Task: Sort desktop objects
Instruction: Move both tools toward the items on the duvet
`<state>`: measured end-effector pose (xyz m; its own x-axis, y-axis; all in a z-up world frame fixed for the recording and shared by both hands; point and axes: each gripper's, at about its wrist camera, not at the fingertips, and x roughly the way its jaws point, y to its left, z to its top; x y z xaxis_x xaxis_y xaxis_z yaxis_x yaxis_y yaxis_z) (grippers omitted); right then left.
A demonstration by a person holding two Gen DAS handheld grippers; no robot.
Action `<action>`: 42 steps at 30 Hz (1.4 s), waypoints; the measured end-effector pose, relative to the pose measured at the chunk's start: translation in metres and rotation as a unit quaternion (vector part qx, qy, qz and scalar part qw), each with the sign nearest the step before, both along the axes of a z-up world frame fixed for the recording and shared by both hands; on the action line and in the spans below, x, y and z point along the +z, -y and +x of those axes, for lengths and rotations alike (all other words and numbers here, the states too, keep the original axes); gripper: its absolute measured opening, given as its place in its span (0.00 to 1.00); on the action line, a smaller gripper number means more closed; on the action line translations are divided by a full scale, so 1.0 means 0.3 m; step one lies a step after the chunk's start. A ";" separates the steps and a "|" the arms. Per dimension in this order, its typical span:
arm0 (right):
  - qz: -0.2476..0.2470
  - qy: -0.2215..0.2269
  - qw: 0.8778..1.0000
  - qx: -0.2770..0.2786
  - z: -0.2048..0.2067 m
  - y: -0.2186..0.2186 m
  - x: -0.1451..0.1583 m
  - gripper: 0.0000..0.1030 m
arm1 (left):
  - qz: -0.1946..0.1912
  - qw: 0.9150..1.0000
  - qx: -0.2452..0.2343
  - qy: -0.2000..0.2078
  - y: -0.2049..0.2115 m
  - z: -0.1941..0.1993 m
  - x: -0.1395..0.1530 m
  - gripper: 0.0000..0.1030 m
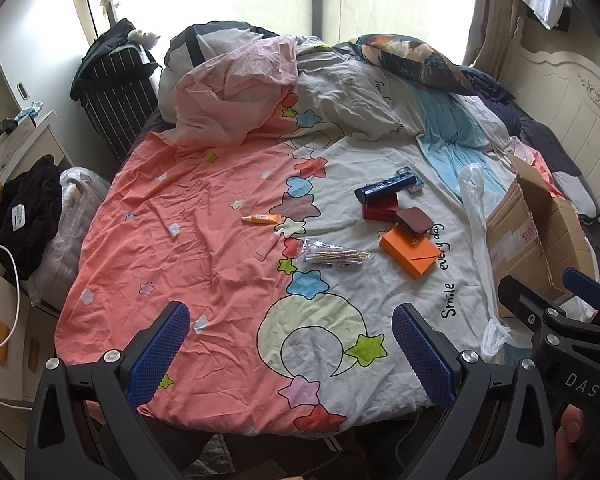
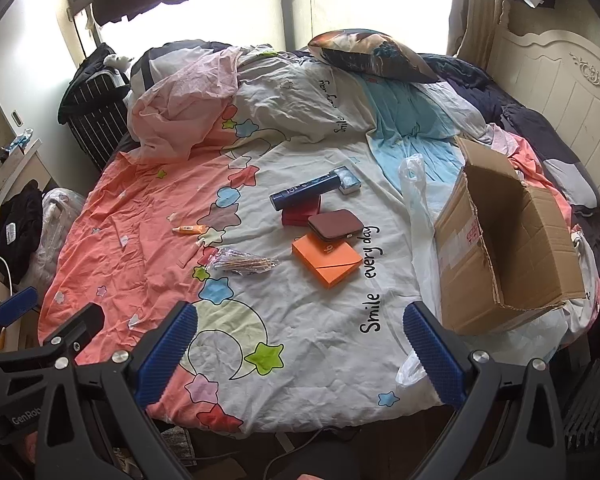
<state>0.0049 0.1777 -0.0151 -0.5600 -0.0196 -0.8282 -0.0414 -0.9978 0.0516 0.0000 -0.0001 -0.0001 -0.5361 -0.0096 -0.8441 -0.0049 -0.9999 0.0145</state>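
Observation:
Small objects lie on a star-patterned bedsheet [image 1: 204, 240]: an orange envelope box [image 1: 410, 254] [image 2: 326, 260], a brown case [image 1: 415, 221] [image 2: 335, 225], a red box [image 1: 380, 208] [image 2: 300, 214], a dark blue tube [image 1: 384, 186] [image 2: 306, 193], an orange glue tube [image 1: 262, 219] [image 2: 189, 230] and a clear bag of sticks [image 1: 332, 257] [image 2: 242, 263]. An open cardboard box [image 2: 504, 248] [image 1: 528, 236] stands to the right. My left gripper [image 1: 292, 356] and right gripper [image 2: 300, 354] both hover open above the bed's near edge, holding nothing.
A clear plastic bag [image 2: 416, 208] lies beside the cardboard box. A patterned pillow [image 2: 372, 54] and crumpled bedding sit at the back. The headboard [image 2: 560, 92] is on the right; a striped suitcase [image 1: 116, 88] and a cluttered side table [image 1: 16, 152] on the left.

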 end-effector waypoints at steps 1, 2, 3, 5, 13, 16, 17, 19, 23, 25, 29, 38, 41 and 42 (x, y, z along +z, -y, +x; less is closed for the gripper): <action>0.000 0.000 1.000 0.000 0.002 -0.001 -0.002 1.00 | 0.001 1.000 -0.001 0.000 0.001 -0.001 -0.001 1.00; 0.000 0.001 1.000 -0.001 0.004 -0.003 -0.005 1.00 | 0.002 1.000 -0.001 -0.001 0.004 -0.002 -0.002 1.00; -0.001 0.001 1.000 -0.001 0.005 -0.004 -0.007 1.00 | 0.003 1.000 -0.001 0.000 0.007 -0.004 -0.003 1.00; -0.001 0.002 1.000 -0.002 0.009 -0.007 -0.012 1.00 | 0.000 1.000 -0.005 0.010 0.009 -0.027 -0.022 1.00; -0.006 0.018 1.000 -0.005 -0.009 -0.022 -0.036 1.00 | -0.006 1.000 -0.008 0.008 -0.012 -0.019 -0.037 1.00; -0.004 0.020 1.000 -0.006 -0.009 -0.023 -0.042 1.00 | -0.012 1.000 -0.004 0.006 -0.011 -0.022 -0.039 1.00; -0.003 0.020 1.000 -0.007 -0.010 -0.025 -0.042 1.00 | -0.012 1.000 -0.004 0.007 -0.010 -0.023 -0.041 1.00; -0.003 0.022 1.000 -0.007 -0.014 -0.026 -0.045 1.00 | -0.010 1.000 -0.001 0.008 -0.005 -0.027 -0.044 1.00; -0.009 0.029 1.000 -0.007 -0.019 -0.031 -0.055 1.00 | -0.011 1.000 0.002 0.012 -0.002 -0.031 -0.058 1.00; -0.009 0.032 0.999 -0.005 -0.020 -0.028 -0.061 1.00 | -0.011 1.000 0.000 0.015 -0.004 -0.035 -0.065 1.00; -0.010 0.035 0.999 -0.004 -0.018 -0.026 -0.068 1.00 | -0.005 1.000 -0.005 0.015 -0.008 -0.035 -0.073 1.00; -0.044 0.050 0.998 -0.010 -0.026 -0.045 -0.096 1.00 | 0.001 1.000 -0.014 0.010 -0.011 -0.034 -0.079 1.00; -0.056 0.052 0.997 -0.024 -0.026 -0.068 -0.103 1.00 | -0.005 1.000 -0.014 0.010 -0.013 -0.037 -0.085 1.00; -0.059 0.053 0.996 -0.027 -0.027 -0.074 -0.104 1.00 | -0.007 1.000 -0.013 0.011 -0.014 -0.039 -0.088 1.00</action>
